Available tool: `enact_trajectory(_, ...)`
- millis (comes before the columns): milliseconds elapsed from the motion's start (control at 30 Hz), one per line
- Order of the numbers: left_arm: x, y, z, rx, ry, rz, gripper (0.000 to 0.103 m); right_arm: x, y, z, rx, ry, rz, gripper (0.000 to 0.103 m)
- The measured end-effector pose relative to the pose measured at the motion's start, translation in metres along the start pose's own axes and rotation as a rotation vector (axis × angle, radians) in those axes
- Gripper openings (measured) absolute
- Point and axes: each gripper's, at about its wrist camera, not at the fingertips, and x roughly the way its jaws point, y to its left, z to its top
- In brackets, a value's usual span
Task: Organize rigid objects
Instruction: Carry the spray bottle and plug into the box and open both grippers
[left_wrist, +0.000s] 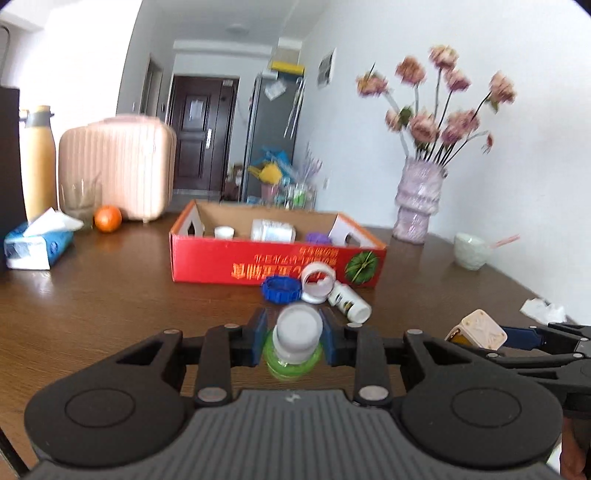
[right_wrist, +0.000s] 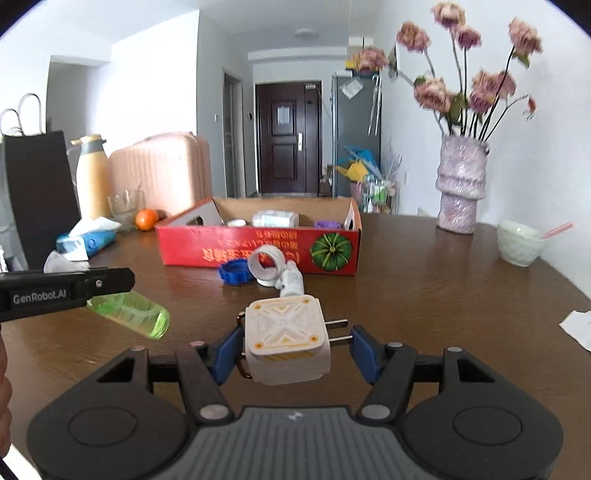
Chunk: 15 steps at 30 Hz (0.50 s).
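My left gripper (left_wrist: 295, 334) is shut on a green bottle with a white cap (left_wrist: 297, 339) and holds it above the table; the bottle also shows in the right wrist view (right_wrist: 129, 312). My right gripper (right_wrist: 293, 349) is shut on a white plug adapter (right_wrist: 286, 341), its prongs against the right finger; it also shows in the left wrist view (left_wrist: 476, 330). A red cardboard box (left_wrist: 277, 264) (right_wrist: 258, 251) ahead holds a white bottle (left_wrist: 273, 229), a white cap and a purple item. In front of it lie a blue cap (left_wrist: 280, 290), a white ring (left_wrist: 318, 280) and a small white bottle (left_wrist: 349, 302).
A pink case (left_wrist: 118, 166), yellow flask (left_wrist: 37, 158), glass, orange (left_wrist: 108, 218) and tissue pack (left_wrist: 37, 243) stand at the back left. A flower vase (left_wrist: 417, 201), a pale cup (left_wrist: 471, 251) and crumpled paper (left_wrist: 543, 310) are at the right. A black bag (right_wrist: 37, 192) stands far left.
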Motion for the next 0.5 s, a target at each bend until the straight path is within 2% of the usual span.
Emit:
enact_trajectory(167,-0.029,-0.005,-0.002,0.003,-0.046,0.005,0.029,-0.031,0.008,-0.006,-0.019,-0.042,-0.003,0.063)
enact_trajectory(233,-0.038,-0.003,-0.001,-0.004,-0.070,0.012,0.021,-0.036,0.009,-0.006,-0.020,-0.046,-0.007,0.063)
enact_trajectory(500,-0.030,0.006,0.009,-0.002,-0.087,0.035,0.021,-0.025,0.005,-0.001,-0.014,-0.042,-0.005,0.063)
